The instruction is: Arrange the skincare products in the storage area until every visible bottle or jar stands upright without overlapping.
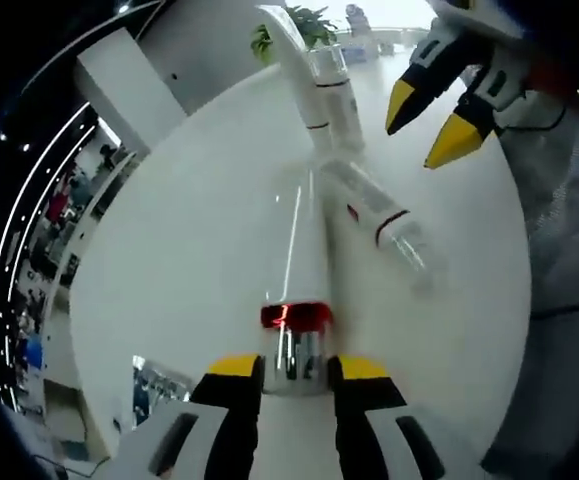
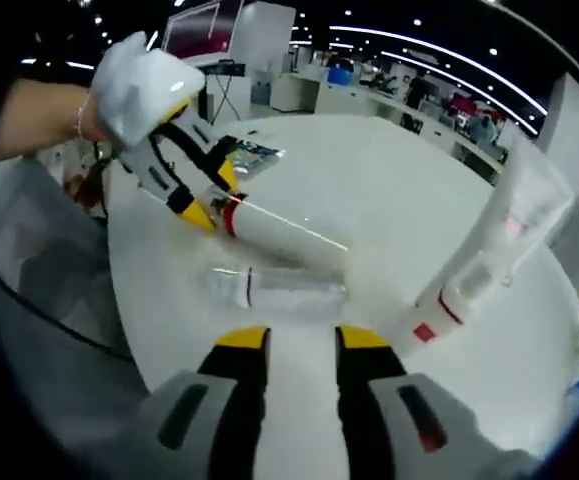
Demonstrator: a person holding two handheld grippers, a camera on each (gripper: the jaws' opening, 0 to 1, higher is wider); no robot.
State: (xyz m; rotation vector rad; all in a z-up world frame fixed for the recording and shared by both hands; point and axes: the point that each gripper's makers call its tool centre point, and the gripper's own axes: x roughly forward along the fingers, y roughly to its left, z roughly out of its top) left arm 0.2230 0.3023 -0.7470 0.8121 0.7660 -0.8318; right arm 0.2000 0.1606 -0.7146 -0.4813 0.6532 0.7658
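My left gripper (image 1: 299,368) is shut on the silver cap of a white tube (image 1: 301,250) with a red band, which lies flat on the round white table (image 1: 179,250). Beside it lies a clear bottle (image 1: 379,215) with a red and black band. Farther off a tall white squeeze tube (image 1: 287,45) stands close against a white bottle (image 1: 337,100). My right gripper (image 1: 427,122) hovers open above the far side. In the right gripper view my right gripper (image 2: 302,342) is open and holds nothing, just short of the clear bottle (image 2: 279,285); behind lies the white tube (image 2: 284,232), held by the left gripper (image 2: 204,205).
A shiny foil packet (image 2: 249,155) lies on the table behind the left gripper. The standing tube and bottle (image 2: 489,250) rise at the right of the right gripper view. A gloved hand (image 2: 144,75) holds the left gripper. Grey fabric (image 1: 569,250) borders the table edge. A plant (image 1: 289,30) stands beyond.
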